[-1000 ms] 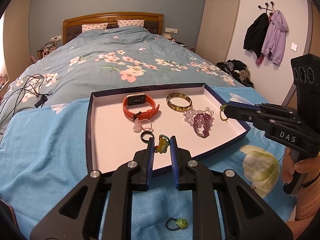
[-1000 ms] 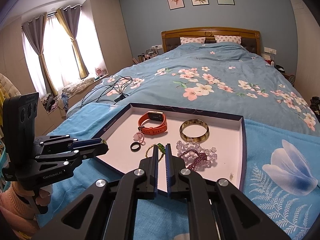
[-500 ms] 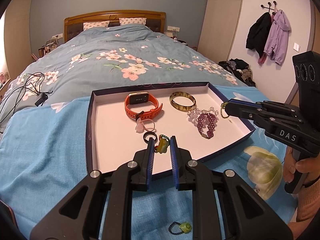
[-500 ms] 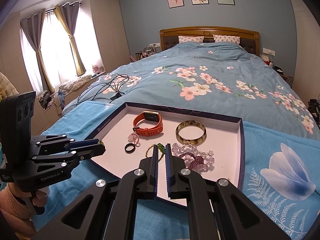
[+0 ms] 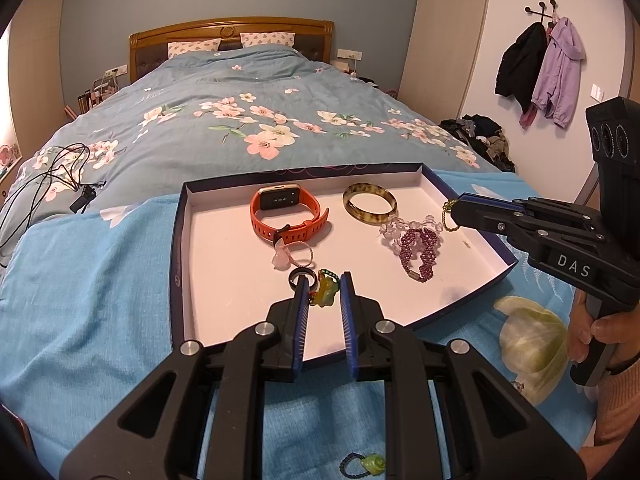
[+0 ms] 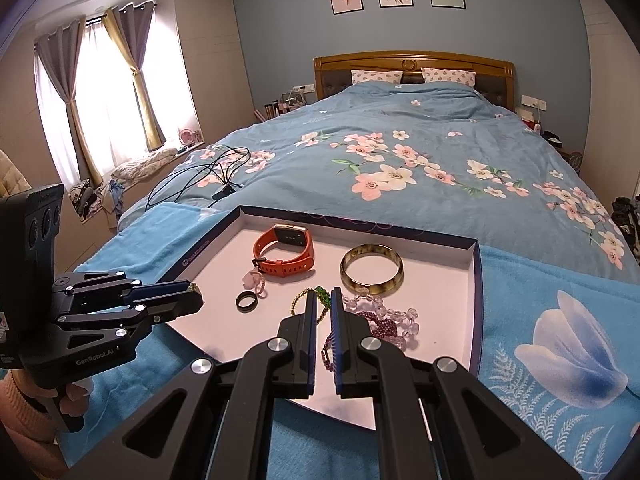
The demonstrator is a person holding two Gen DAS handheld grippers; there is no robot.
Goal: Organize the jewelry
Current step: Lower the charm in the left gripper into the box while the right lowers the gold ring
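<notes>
Left wrist view: left gripper (image 5: 323,282) is angled down over the near edge of the tray (image 5: 179,240), jaws clamped on a green-yellow charm ring (image 5: 325,291) held just above the tray floor, next to the black ring (image 5: 303,276). Right gripper (image 5: 454,210) comes in from the right over the tray's right rim, held by a hand (image 5: 596,332) in a pink sleeve (image 5: 616,408); a gold chain (image 5: 447,216) dangles from its tip. Inside the tray: orange watch (image 5: 286,216), tortoiseshell bangle (image 5: 370,209), pink ring (image 5: 290,254), purple bead bracelet (image 5: 418,250) on the clear bead bracelet (image 5: 404,230). Only this view shows a second green ring (image 5: 366,465) lying on the blue blanket (image 5: 88,300), outside the tray, near edge.

Right wrist view: right gripper (image 6: 325,300) tilted down, jaws nearly closed, pinching the gold chain (image 6: 298,300), which carries green beads (image 6: 323,295), above the tray floor (image 6: 436,300). Left gripper (image 6: 192,294) enters from the left at the tray's near-left rim. Only this view shows the curtains (image 6: 140,76) and window side.
</notes>
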